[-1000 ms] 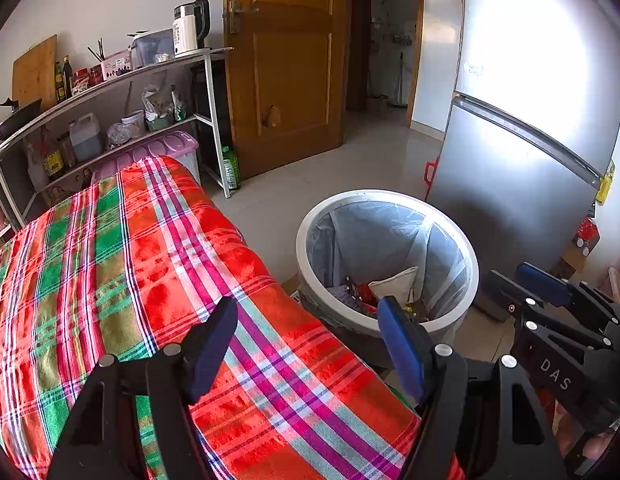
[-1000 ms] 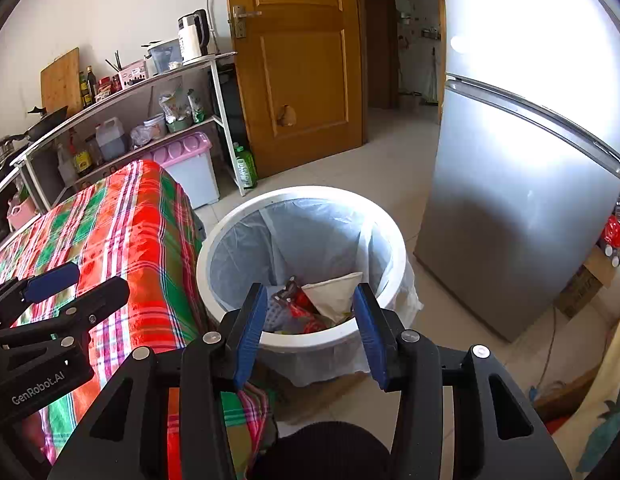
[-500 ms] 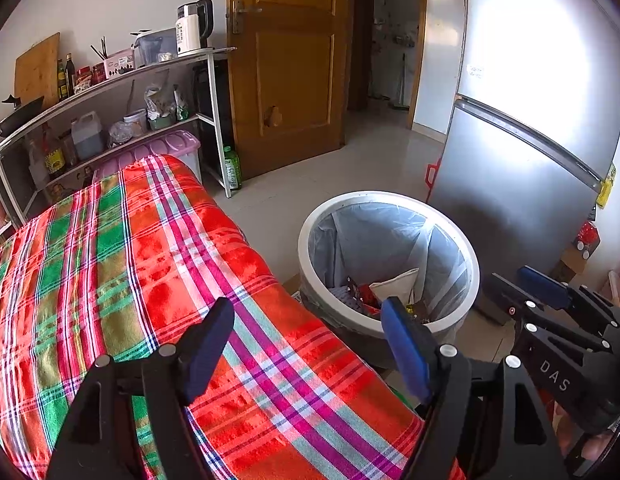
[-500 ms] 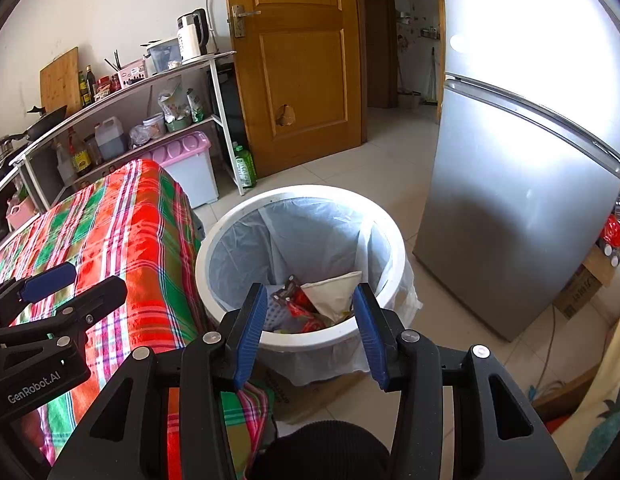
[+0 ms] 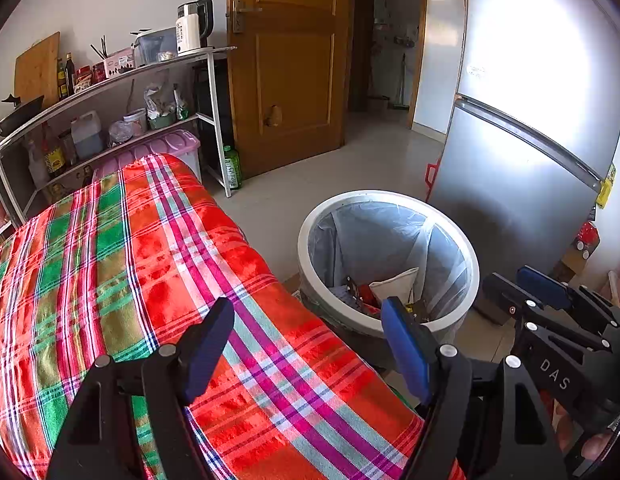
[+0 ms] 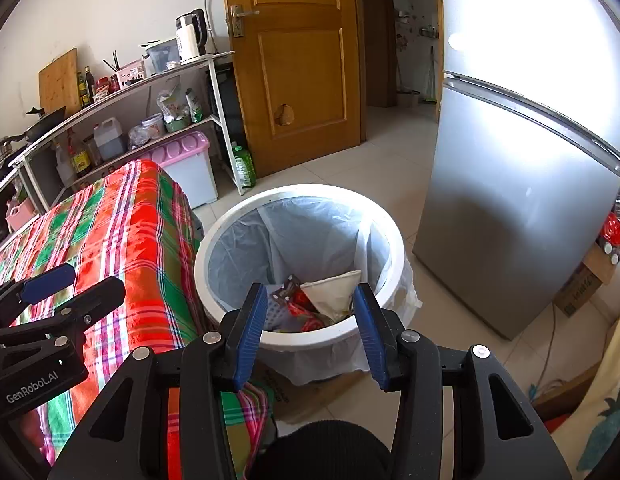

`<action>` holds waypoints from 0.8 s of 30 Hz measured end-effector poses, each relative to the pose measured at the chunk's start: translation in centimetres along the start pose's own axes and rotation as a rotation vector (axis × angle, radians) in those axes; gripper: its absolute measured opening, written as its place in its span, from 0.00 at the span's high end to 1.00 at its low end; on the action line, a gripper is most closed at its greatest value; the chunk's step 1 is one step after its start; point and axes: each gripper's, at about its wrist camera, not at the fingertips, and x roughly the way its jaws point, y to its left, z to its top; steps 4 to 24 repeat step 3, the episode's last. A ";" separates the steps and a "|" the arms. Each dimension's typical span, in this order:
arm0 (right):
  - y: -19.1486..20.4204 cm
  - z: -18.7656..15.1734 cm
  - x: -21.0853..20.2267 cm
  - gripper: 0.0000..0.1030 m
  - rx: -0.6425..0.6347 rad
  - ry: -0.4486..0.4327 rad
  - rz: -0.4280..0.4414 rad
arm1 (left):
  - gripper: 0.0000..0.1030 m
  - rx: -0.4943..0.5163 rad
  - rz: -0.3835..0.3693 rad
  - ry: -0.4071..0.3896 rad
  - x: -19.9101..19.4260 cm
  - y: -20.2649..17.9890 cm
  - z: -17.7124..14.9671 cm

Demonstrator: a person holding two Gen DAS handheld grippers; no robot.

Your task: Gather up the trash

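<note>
Left wrist view: the left hand-held gripper [image 5: 306,344] hangs over the plaid desk [image 5: 122,264], jaws spread with nothing between them. No loose trash shows on the cloth here. At 2 o'clock from its tips stands the bin [image 5: 388,264], lined with a clear bag, beside the fridge [image 5: 522,152]; wrappers and a pale pouch [image 5: 396,286] lie at its bottom. The right hand-held gripper [image 5: 546,292] juts in at 3 o'clock.

Right wrist view: the right hand-held gripper [image 6: 310,320] points down at the bin [image 6: 300,268], just short of the near rim, jaws spread and empty. The pouch [image 6: 336,294] and red scraps rest inside at 12 o'clock from its tips. The left one [image 6: 50,284] shows at 9 o'clock over the desk [image 6: 122,232].

Judgement: collecting looks near done, both hands free after a drop. To do this step well, hold the jaws wide and clear of the liner so it is not snagged or pulled off the rim, check that nothing clings to the pads, then scan the cloth and floor for leftovers before reaching again
</note>
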 end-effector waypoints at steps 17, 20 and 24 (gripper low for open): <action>0.0 0.0 0.0 0.55 0.000 0.000 0.001 | 0.25 -0.001 -0.001 0.002 0.0 0.1 0.0; 0.0 0.0 0.0 0.55 0.000 0.000 0.001 | 0.25 -0.001 -0.001 0.002 0.0 0.1 0.0; 0.0 0.0 0.0 0.55 0.000 0.000 0.001 | 0.25 -0.001 -0.001 0.002 0.0 0.1 0.0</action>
